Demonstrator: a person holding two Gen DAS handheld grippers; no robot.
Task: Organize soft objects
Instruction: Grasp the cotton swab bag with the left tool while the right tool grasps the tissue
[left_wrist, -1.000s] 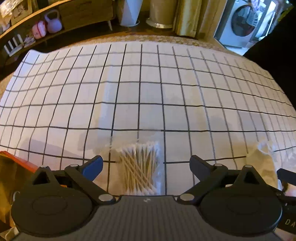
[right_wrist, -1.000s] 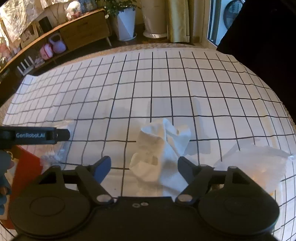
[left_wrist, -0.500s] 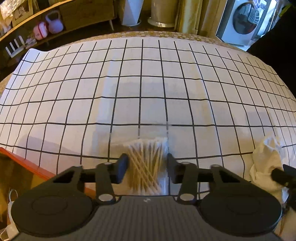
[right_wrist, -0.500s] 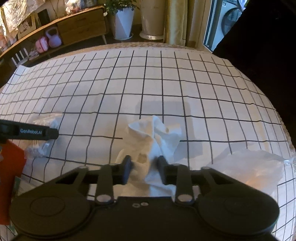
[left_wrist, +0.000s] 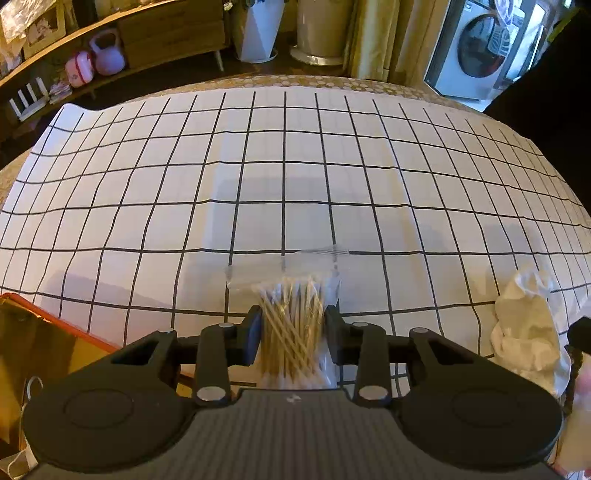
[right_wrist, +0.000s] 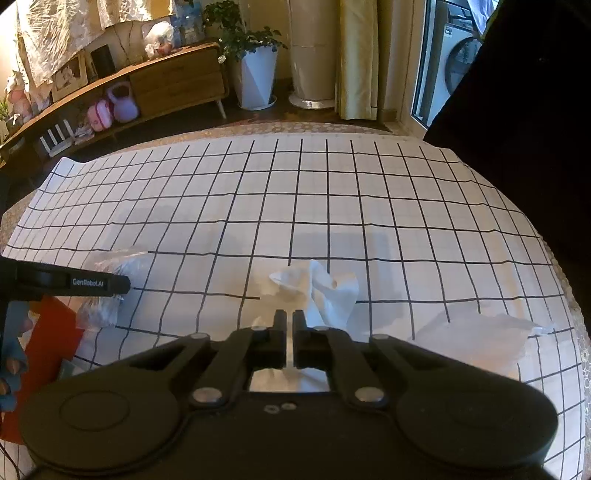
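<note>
Your left hand-held gripper (left_wrist: 293, 334) was closing, its pads pressing a bag of swabs (left_wrist: 295, 328) on the gridded worktop (left_wrist: 295, 184). Your right hand-held gripper (right_wrist: 289, 320) was clamped on the tissue (right_wrist: 325, 291) beside it.

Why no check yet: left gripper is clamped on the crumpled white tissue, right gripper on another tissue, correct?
Wrong on the left. The left wrist view shows the left gripper closing on a clear bag of wooden-stemmed cotton swabs; the right gripper does pinch the crumpled white tissue.

Both wrist views — close, downward — share grid cloth (left_wrist: 295, 184).
</note>
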